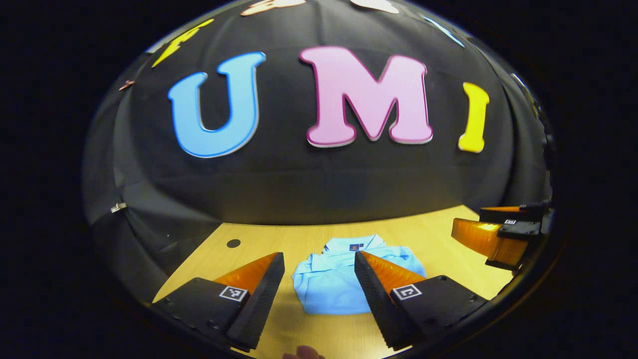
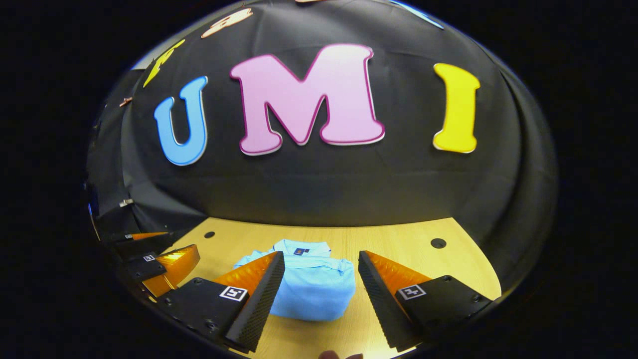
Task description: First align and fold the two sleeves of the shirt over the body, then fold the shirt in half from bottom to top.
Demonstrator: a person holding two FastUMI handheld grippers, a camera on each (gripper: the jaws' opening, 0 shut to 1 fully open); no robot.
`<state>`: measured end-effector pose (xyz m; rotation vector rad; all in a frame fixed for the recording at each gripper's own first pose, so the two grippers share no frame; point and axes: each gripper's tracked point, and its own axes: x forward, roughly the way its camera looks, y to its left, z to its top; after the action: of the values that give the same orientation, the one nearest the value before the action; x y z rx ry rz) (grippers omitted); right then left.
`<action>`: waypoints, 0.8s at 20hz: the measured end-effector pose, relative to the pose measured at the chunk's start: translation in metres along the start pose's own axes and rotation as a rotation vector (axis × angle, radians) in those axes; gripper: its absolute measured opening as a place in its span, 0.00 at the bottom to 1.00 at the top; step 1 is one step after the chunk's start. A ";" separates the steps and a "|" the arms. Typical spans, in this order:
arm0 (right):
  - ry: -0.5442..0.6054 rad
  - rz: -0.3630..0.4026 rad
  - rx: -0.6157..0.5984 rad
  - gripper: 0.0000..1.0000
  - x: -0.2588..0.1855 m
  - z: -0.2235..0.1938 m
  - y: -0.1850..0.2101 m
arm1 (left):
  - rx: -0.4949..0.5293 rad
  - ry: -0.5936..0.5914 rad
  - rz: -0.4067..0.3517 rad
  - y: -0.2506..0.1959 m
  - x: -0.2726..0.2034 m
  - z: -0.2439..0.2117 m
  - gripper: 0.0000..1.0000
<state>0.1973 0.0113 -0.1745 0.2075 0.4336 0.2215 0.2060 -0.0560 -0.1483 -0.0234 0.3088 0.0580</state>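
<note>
A light-blue shirt (image 1: 331, 286) lies folded into a compact bundle on the wooden tabletop (image 1: 279, 239), collar toward the booth wall. The left hand-held gripper (image 1: 319, 284) hovers above its near edge, fingers spread and released — nothing between them. The right hand-held gripper (image 2: 321, 284) is likewise parted and empty, with the shirt (image 2: 311, 289) just ahead.

Readable text: none legible. Shirt (image 1: 329, 284): small dark patch below the collar, its mark too small to read. Left gripper (image 1: 319, 289) and right gripper (image 2: 319, 289): square black-and-white coded markers on the finger mounts, patterns only, no letters or numbers.
</note>
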 end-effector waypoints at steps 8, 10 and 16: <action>-0.101 -0.027 0.010 0.96 -0.148 0.034 0.031 | -0.114 -0.056 -0.013 0.029 -0.152 0.006 0.90; -0.133 -0.038 -0.019 0.96 -0.181 0.037 0.043 | -0.099 -0.074 -0.025 0.041 -0.181 0.004 0.90; -0.158 -0.074 -0.028 0.96 -0.248 0.024 0.079 | -0.074 -0.109 -0.086 0.054 -0.230 0.002 0.93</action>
<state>-0.0249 0.0194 -0.0367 0.1799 0.2804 0.1375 -0.0155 -0.0144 -0.0773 -0.1063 0.1964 -0.0146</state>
